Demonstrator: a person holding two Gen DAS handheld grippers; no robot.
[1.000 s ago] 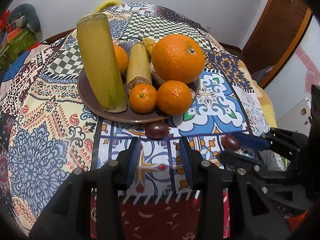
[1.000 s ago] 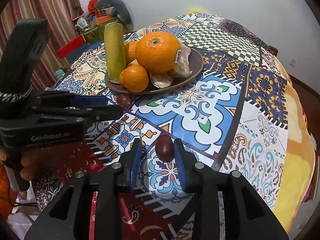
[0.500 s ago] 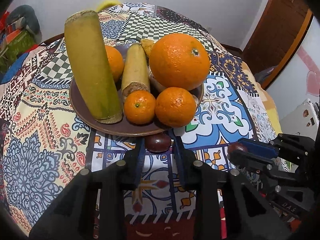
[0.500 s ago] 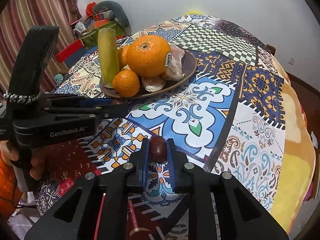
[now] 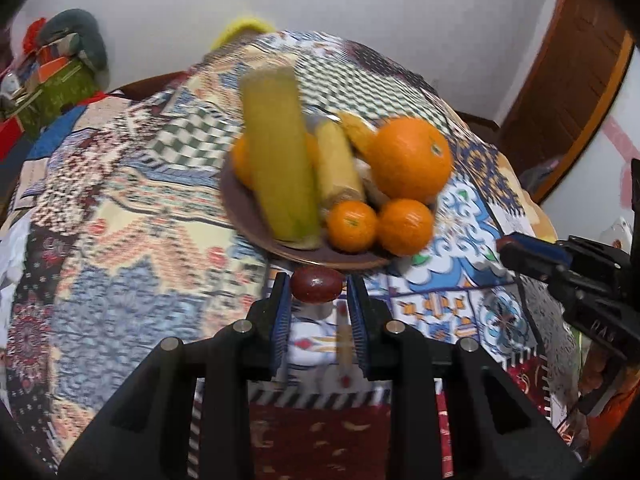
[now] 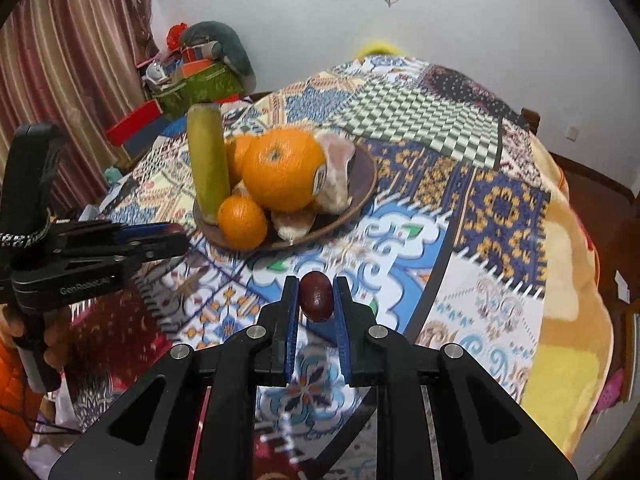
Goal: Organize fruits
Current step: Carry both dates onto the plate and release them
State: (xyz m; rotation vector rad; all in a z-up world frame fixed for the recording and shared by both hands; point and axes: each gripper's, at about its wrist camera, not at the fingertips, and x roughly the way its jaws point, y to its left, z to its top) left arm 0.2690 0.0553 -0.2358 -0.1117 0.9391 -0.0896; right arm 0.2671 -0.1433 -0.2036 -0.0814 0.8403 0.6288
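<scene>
Between right hand-held gripper (image 6: 316,300) pads, glossy dark-red oval fruit (image 6: 316,297) pinched, left hand-held gripper (image 5: 318,290) pinching another (image 5: 317,284).

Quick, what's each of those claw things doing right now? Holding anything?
Left gripper: closed on a dark red fruit.
Right gripper: closed on another dark red fruit.
</scene>
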